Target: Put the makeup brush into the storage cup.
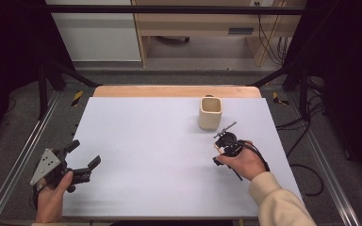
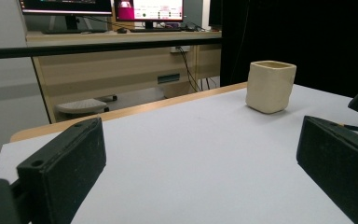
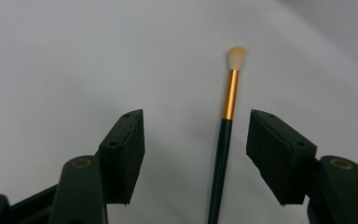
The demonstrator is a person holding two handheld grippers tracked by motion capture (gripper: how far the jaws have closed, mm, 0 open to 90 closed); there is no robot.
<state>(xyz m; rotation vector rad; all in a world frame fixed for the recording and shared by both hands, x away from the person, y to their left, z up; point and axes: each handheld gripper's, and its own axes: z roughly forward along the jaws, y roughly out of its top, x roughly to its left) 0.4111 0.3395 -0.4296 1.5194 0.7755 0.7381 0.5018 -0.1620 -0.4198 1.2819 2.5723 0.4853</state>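
A thin paintbrush (image 3: 227, 140) with a dark handle, a gold ferrule and a pale tip lies on the white table sheet (image 1: 160, 155). My right gripper (image 3: 198, 135) points down over it, one jaw on each side of the handle, and the pads stand clear of it. In the high view the right gripper (image 1: 224, 143) is right of centre, with the brush (image 1: 229, 126) reaching out toward a cream square cup (image 1: 210, 113). My left gripper (image 1: 86, 153) rests at the near left, jaws wide open with nothing between them. The left gripper view looks across the sheet at the cup (image 2: 270, 86).
The wooden table edge (image 1: 176, 91) runs behind the sheet. Beyond it are a desk (image 2: 121, 60) with monitors (image 2: 149, 9) and a dark frame (image 1: 169, 9) around the table. Cables (image 1: 306, 174) lie on the floor at the right.
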